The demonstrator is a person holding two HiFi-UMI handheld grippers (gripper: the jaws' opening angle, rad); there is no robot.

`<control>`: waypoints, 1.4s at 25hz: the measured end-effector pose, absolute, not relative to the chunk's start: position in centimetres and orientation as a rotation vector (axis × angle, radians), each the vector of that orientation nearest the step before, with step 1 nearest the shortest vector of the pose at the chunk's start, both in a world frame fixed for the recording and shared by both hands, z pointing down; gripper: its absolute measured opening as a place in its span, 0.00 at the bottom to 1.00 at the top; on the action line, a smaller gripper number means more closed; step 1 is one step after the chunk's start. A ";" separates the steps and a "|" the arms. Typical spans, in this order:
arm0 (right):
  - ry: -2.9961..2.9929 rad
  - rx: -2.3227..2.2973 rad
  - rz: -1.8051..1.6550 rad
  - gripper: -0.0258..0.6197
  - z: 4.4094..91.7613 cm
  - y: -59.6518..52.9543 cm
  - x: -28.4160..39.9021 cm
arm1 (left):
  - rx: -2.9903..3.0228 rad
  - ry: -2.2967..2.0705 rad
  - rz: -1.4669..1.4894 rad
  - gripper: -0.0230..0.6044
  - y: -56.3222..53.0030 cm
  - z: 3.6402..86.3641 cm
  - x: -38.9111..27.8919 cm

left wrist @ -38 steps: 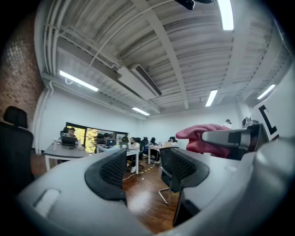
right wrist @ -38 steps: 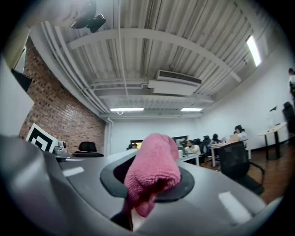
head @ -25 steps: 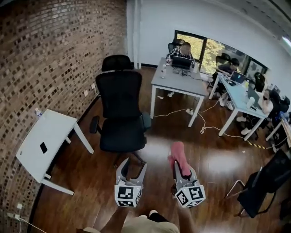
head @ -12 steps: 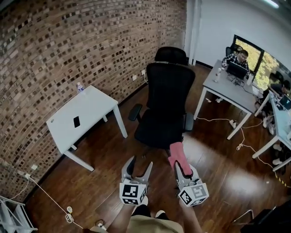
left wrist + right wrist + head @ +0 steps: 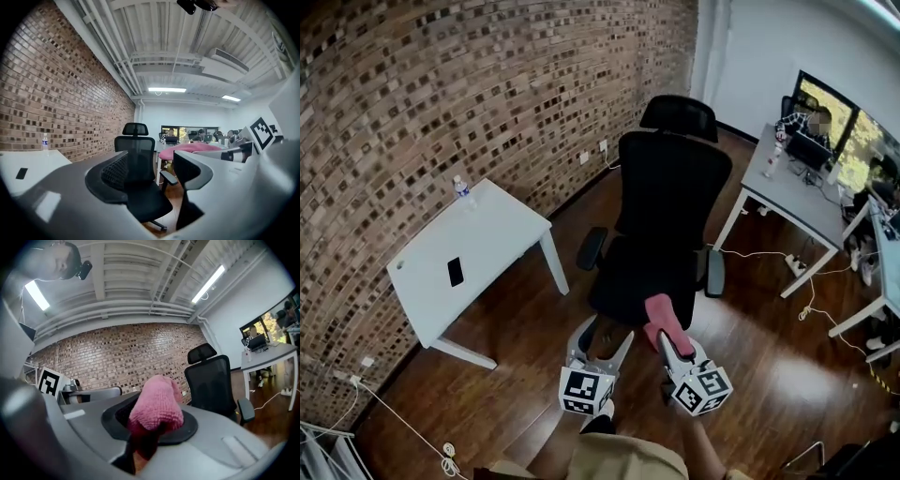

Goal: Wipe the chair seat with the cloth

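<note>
A black office chair [image 5: 661, 220] with a headrest stands on the wooden floor ahead of me, its seat [image 5: 642, 281] facing me. My right gripper [image 5: 668, 335] is shut on a pink cloth [image 5: 662, 317], which sticks out over the seat's near edge. The cloth [image 5: 157, 404] fills the right gripper view, with the chair [image 5: 213, 385] behind it. My left gripper [image 5: 602, 337] is open and holds nothing, just short of the seat's front. The chair [image 5: 138, 176] shows between its jaws in the left gripper view, and the cloth [image 5: 187, 148] appears at the right.
A white table [image 5: 469, 248] with a phone [image 5: 455, 272] and a bottle [image 5: 464, 191] stands at the left by the brick wall. Grey desks [image 5: 797, 202] with seated people are at the back right. Cables [image 5: 797, 281] lie on the floor there.
I have come closer to the chair: it is larger and more central. Both grippers are now at the seat's near edge, and the cloth overlaps it.
</note>
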State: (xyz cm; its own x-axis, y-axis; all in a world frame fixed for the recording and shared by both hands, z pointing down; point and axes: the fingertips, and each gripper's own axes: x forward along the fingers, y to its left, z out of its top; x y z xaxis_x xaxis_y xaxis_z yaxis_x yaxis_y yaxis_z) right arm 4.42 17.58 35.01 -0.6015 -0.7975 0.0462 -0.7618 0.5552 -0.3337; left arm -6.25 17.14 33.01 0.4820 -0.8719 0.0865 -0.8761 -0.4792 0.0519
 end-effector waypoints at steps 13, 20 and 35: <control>2.589 -1.464 -0.757 0.13 43.5 -1.0 3.2 | 2.615 -1.399 0.215 0.46 -4.7 40.9 -7.4; 2.552 -1.480 -0.916 0.13 51.7 -14.8 5.3 | 2.546 -1.357 0.157 0.46 -17.3 46.1 -4.8; 2.673 -1.280 -1.428 0.13 84.2 -39.5 -3.6 | 2.195 -1.068 0.650 0.45 -23.8 76.2 -5.4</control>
State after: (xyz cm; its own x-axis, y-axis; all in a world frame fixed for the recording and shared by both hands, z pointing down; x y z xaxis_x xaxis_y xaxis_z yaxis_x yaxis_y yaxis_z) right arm -3.57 -39.54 84.24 -0.6878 -0.5647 0.4561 -0.6931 0.3240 -0.6440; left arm -5.43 -23.82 76.20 0.5551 -0.5190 0.6500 -0.8159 -0.4917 0.3042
